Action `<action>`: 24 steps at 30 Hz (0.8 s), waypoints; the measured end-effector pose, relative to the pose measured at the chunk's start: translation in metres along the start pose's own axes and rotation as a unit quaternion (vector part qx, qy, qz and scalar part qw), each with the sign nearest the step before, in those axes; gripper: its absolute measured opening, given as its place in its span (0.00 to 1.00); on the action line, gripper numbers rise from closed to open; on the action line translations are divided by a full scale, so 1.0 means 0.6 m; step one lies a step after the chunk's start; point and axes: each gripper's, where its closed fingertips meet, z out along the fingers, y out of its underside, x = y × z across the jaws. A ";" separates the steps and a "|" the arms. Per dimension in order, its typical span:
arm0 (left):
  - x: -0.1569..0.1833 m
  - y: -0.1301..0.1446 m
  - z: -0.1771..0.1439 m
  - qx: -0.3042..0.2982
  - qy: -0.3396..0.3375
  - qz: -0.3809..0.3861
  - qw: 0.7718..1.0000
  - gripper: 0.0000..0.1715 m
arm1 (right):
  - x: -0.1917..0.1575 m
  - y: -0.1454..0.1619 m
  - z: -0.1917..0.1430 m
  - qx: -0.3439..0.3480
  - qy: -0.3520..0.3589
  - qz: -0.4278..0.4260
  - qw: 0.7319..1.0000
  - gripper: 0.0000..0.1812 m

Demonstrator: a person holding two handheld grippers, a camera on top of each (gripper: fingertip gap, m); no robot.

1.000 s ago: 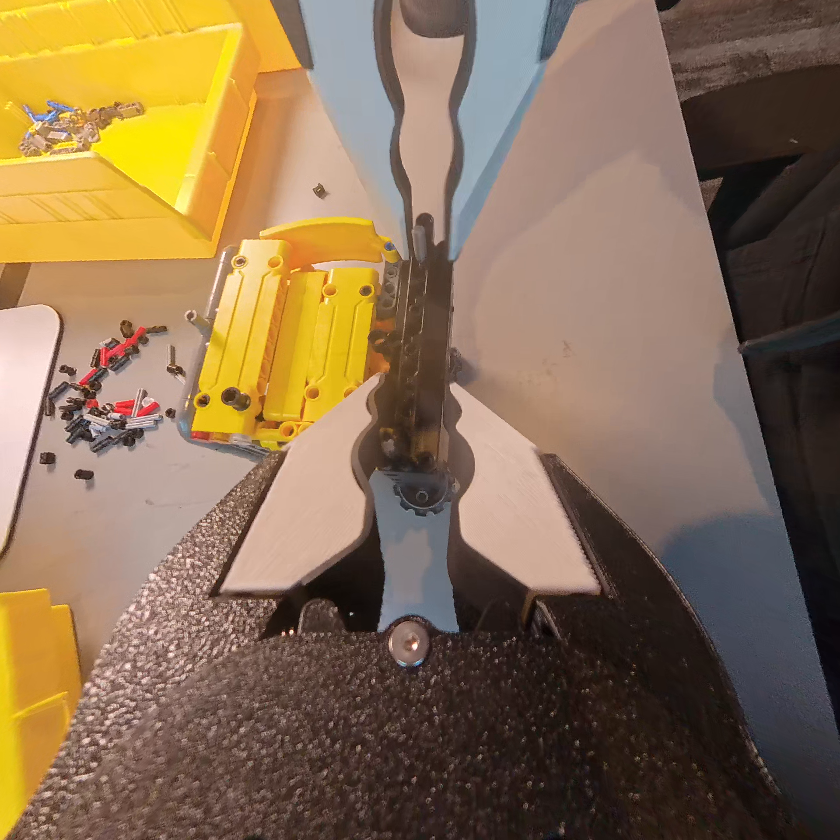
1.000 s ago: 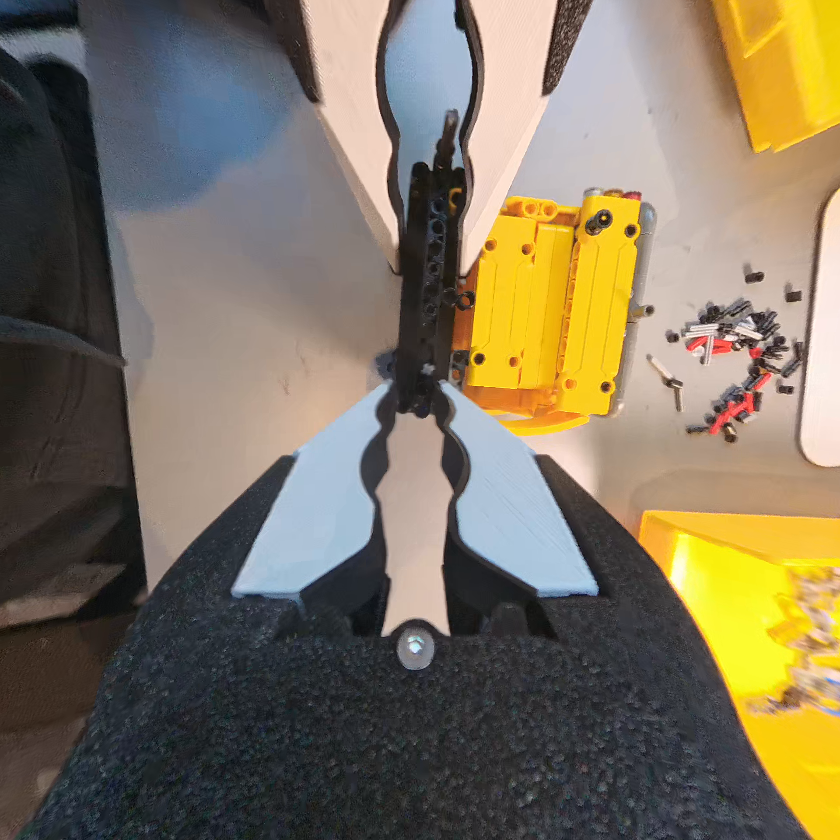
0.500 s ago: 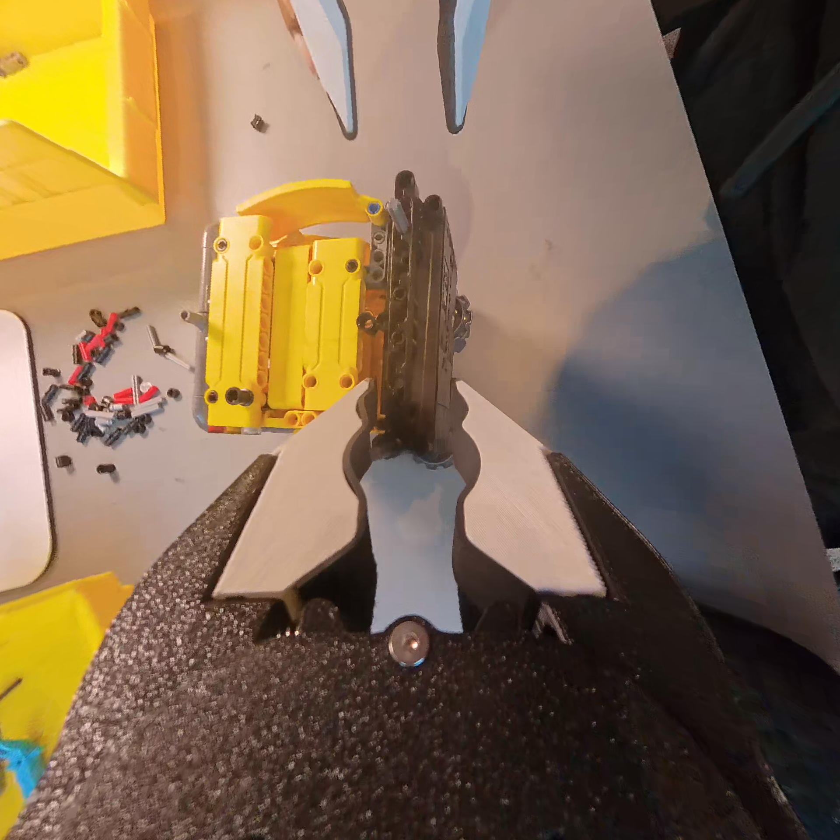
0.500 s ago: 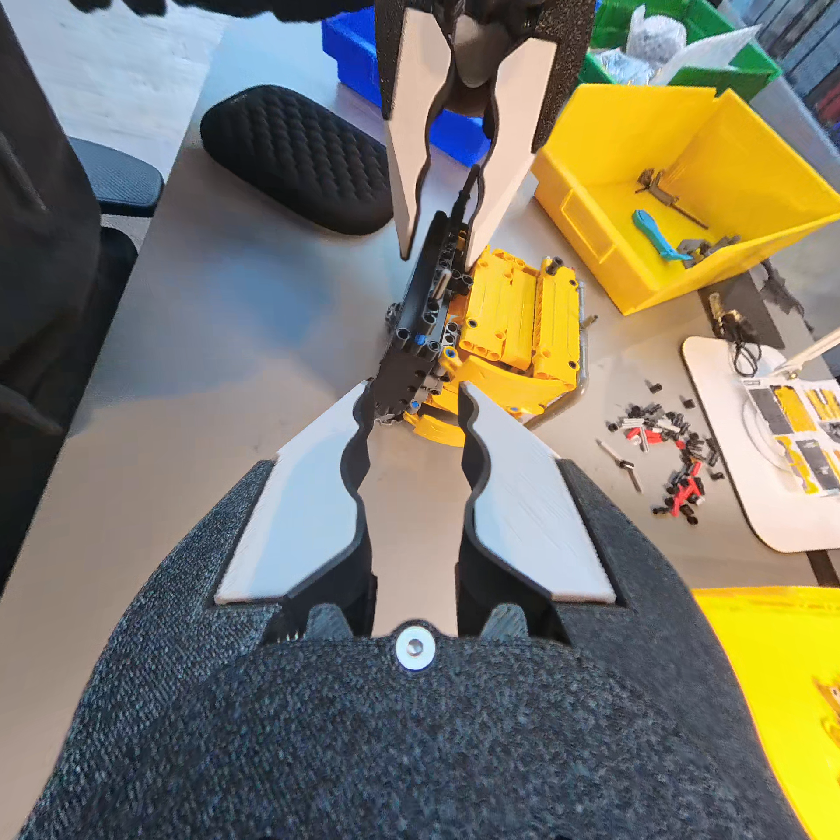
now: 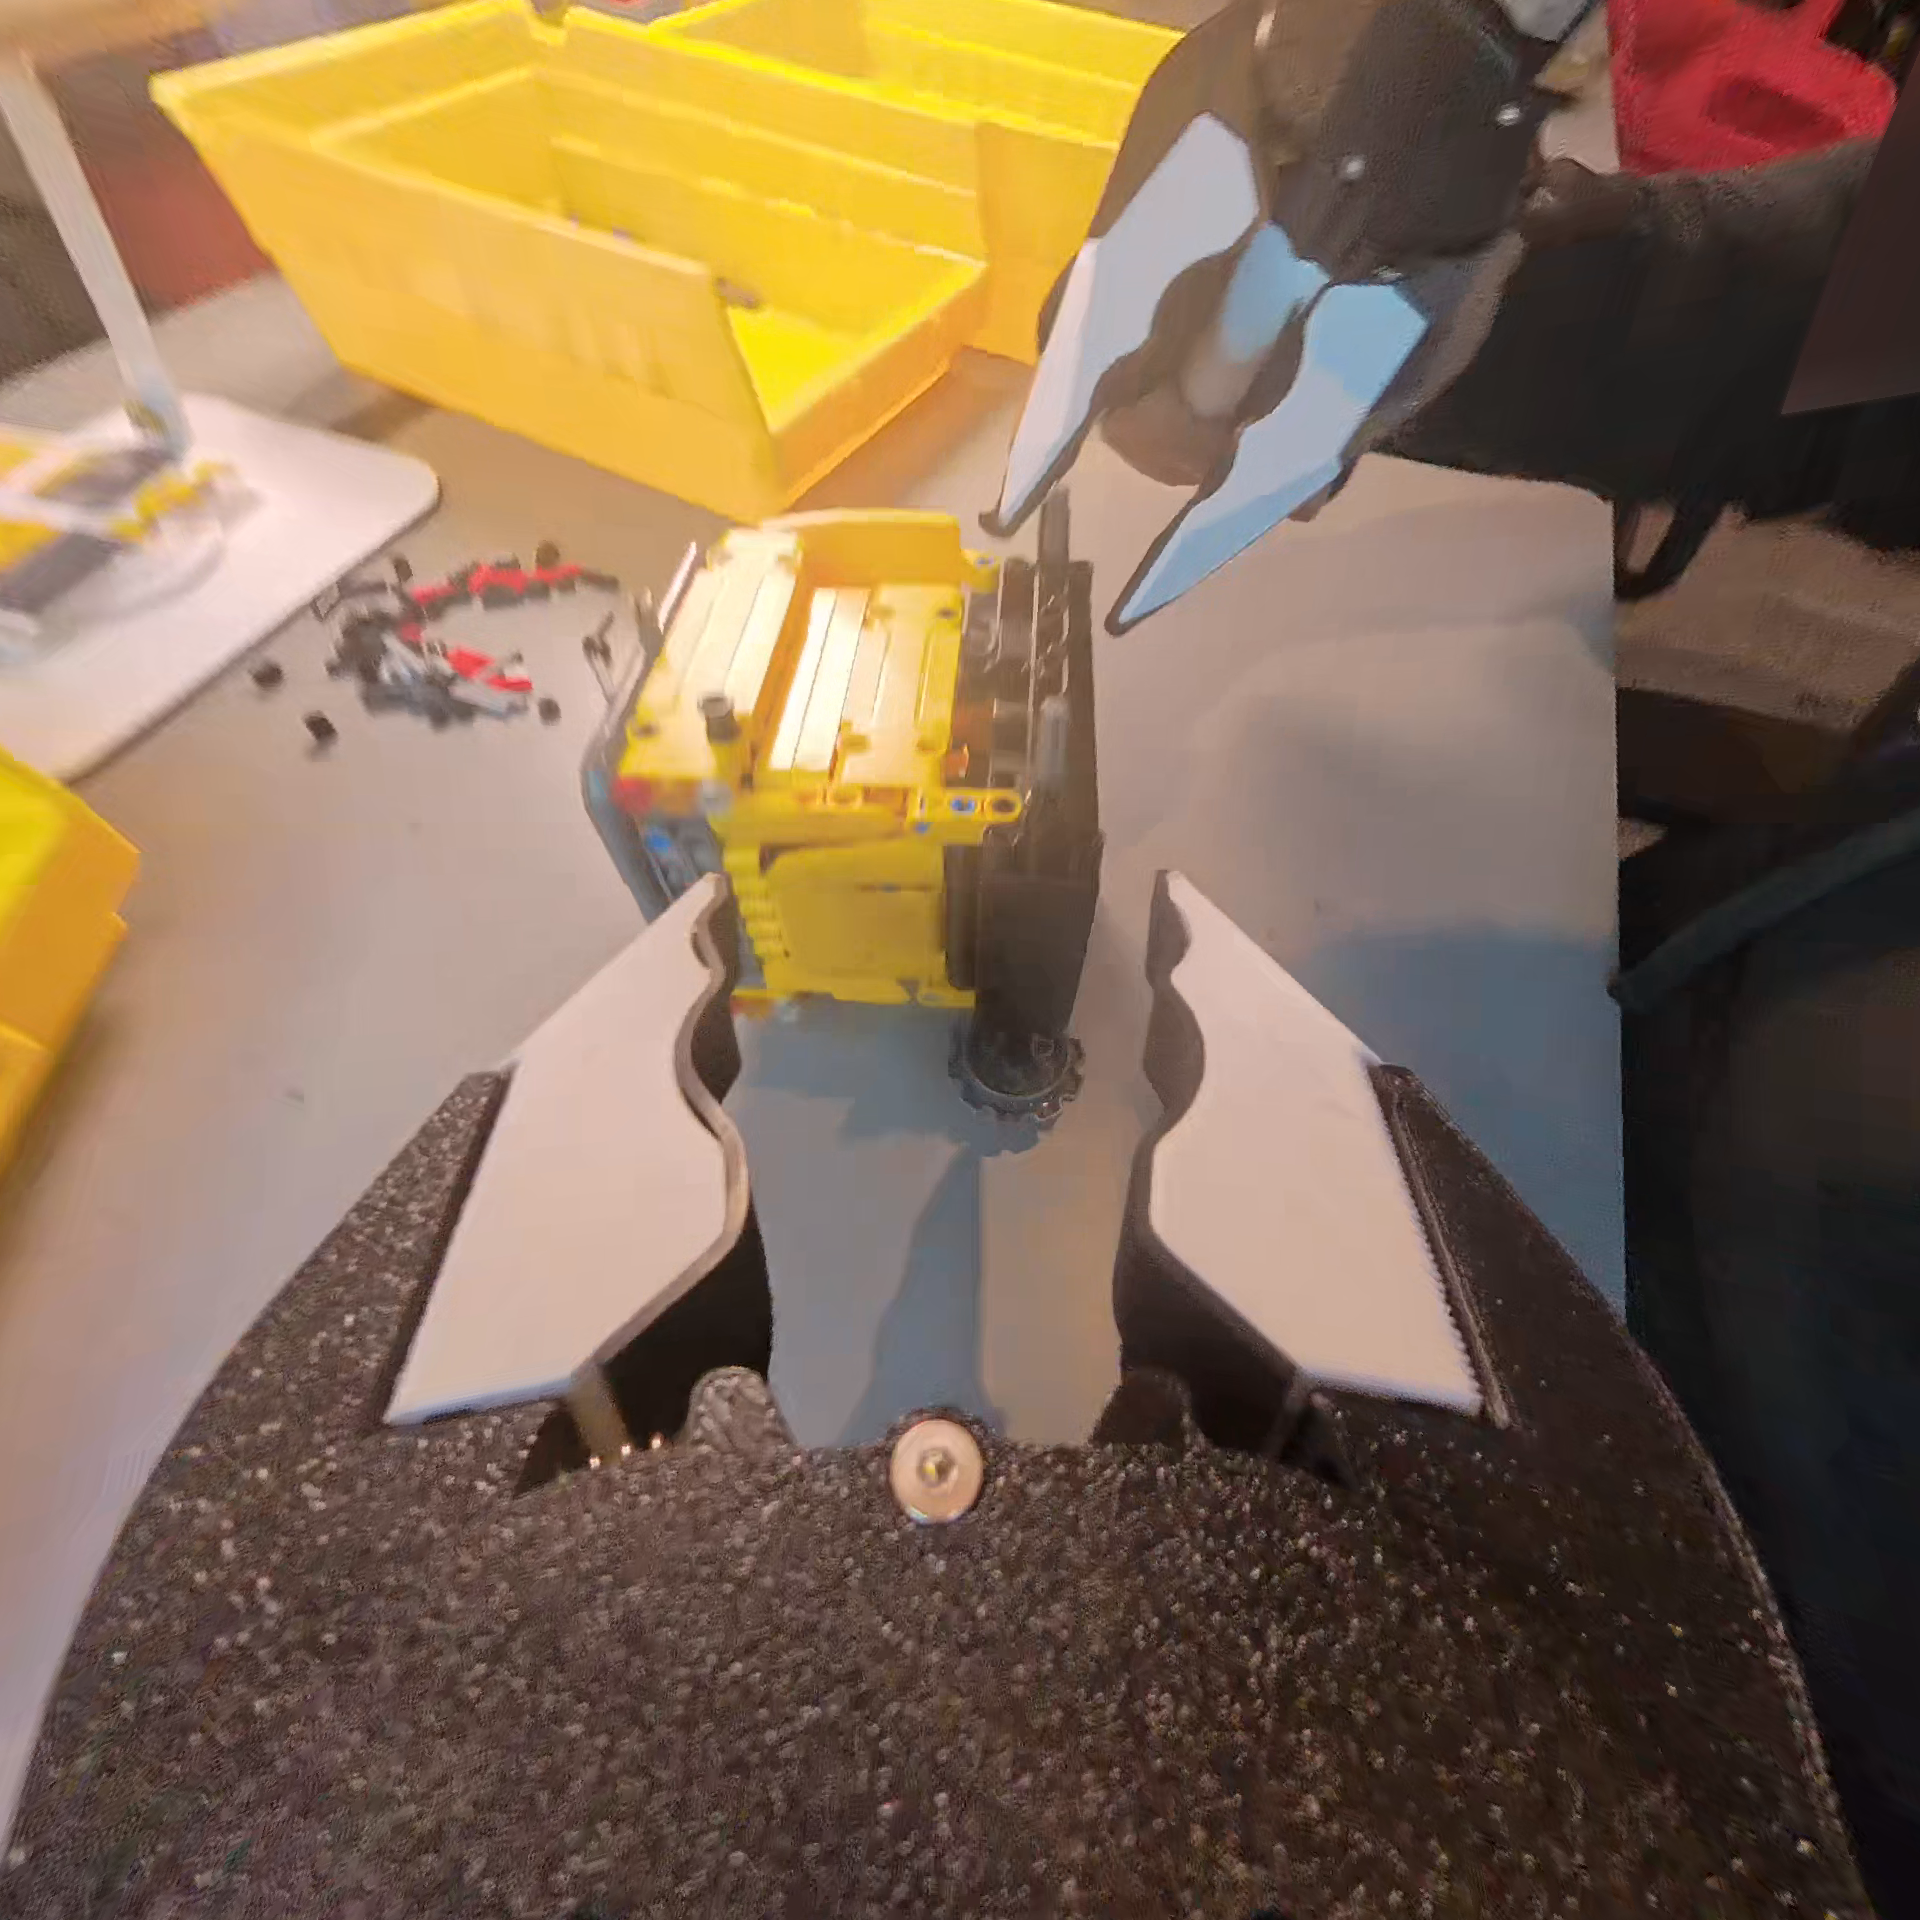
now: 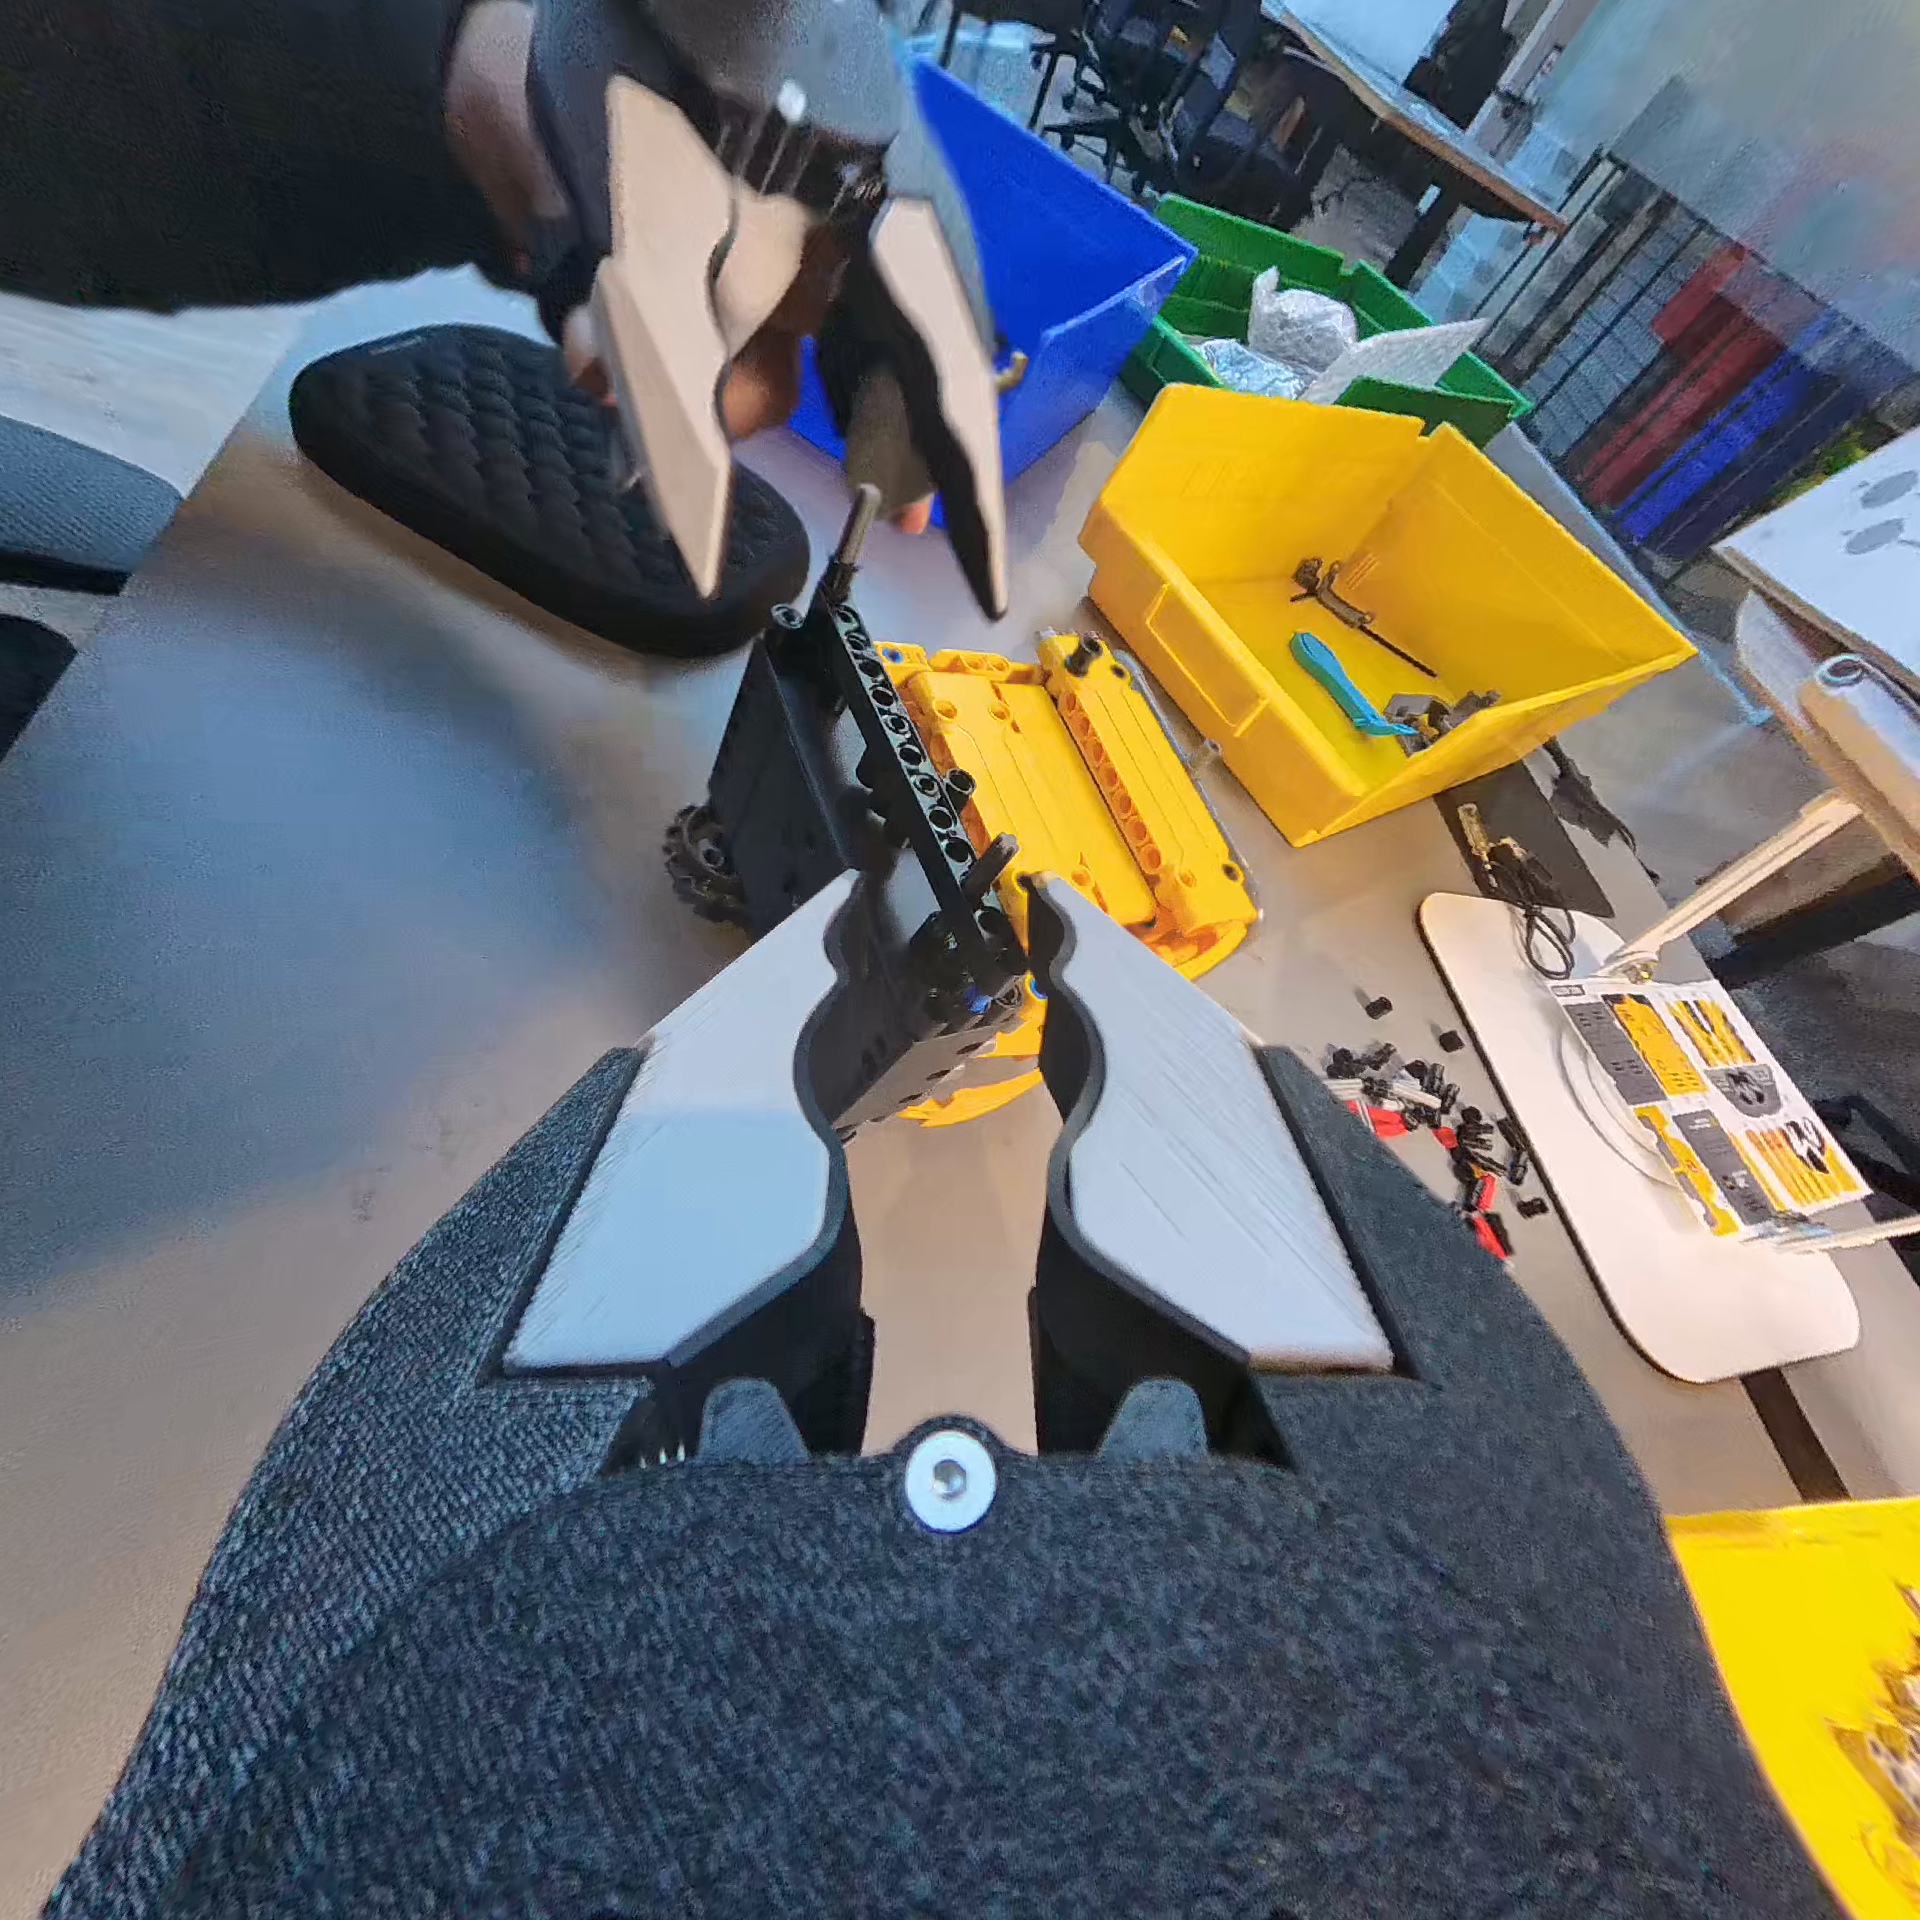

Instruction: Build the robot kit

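A brick-built model with a yellow body (image 5: 852,727) and a black beam frame (image 5: 1039,790) rests on the grey table (image 5: 312,1039); a small black gear (image 5: 1013,1075) sticks out at its near end. My left gripper (image 5: 940,883) is open, its fingers just short of the model's near end and not touching it. My right gripper (image 6: 945,883) is open, its fingers either side of the black frame's (image 6: 894,790) end without clamping it. Each gripper also shows above the model's far end in the other view: the right gripper (image 5: 1060,571) and the left gripper (image 6: 847,603).
Yellow bins (image 5: 623,260) (image 6: 1351,623) stand by the model, with a blue bin (image 6: 1039,260) and a green bin (image 6: 1351,312) behind. A black pad (image 6: 540,488) lies at the far left. Loose pins (image 6: 1434,1122) and a white board with a printed sheet (image 6: 1662,1143) lie to the right. Across from one pair of fingers to the other is roughly 9 cm.
Both grippers were shut on the black frame a second ago. Both have opened, let it go and drawn back and upward. The model now rests on the table.
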 end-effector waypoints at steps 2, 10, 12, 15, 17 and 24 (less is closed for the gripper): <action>0.001 0.033 0.026 -0.014 -0.020 -0.037 0.999 0.50 | 0.007 0.002 -0.003 0.017 0.011 0.009 1.000 0.17; -0.006 0.037 0.068 0.000 -0.107 -0.058 0.993 0.42 | 0.000 0.060 -0.010 0.010 0.012 0.042 0.999 0.20; -0.010 0.039 0.064 -0.002 -0.098 -0.076 0.992 0.42 | 0.003 0.052 -0.006 0.015 0.027 0.045 0.998 0.16; -0.002 0.031 0.050 0.005 -0.062 -0.098 0.993 0.24 | 0.004 0.022 -0.006 0.031 0.022 0.091 0.995 0.15; 0.012 0.025 0.040 0.004 -0.009 -0.138 0.990 0.21 | 0.002 0.001 -0.010 0.031 0.005 0.133 0.991 0.15; 0.053 0.016 0.015 0.009 0.180 -0.283 0.942 0.17 | -0.024 -0.032 -0.027 0.027 -0.035 0.240 0.970 0.15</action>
